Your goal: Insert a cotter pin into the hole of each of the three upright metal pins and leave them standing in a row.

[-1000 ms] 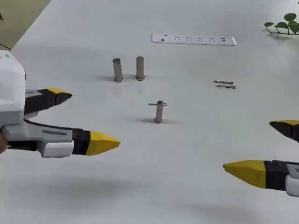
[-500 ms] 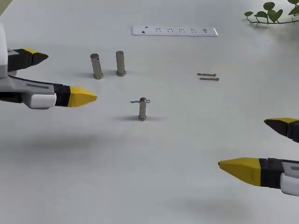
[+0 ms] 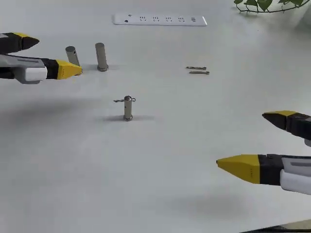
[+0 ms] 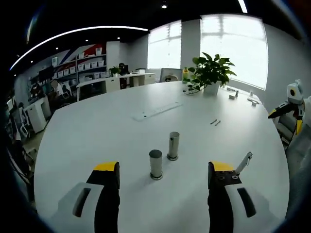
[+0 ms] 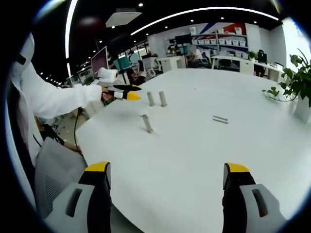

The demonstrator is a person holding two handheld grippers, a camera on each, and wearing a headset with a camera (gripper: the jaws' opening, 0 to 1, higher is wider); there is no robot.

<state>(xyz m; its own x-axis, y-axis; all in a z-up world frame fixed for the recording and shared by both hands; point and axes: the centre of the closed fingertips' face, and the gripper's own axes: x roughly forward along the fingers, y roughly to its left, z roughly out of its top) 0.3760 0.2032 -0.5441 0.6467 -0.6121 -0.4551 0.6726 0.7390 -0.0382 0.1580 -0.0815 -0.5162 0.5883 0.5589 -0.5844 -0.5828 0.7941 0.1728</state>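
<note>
the left gripper reaches in level from the left edge of the head view, its yellow-tipped jaws spread apart and holding nothing. its lower jaw tip overlaps the foot of the first bare upright steel pin. in the left gripper view that pin stands ahead between the jaws, untouched, with the second bare upright steel pin just beside it. the right gripper hovers low at the right, jaws likewise wide and empty, well apart from every pin.

half a second ago the left gripper's tip lay below and short of the bare pair; now it has drawn up to them. the right gripper sits much as it did.

the third upright steel pin stands alone on the white table, nearer the person. a thin wire cotter pin runs through its top hole and sticks out sideways. two loose cotter pins lie side by side further right, short of the white power strip.
</note>
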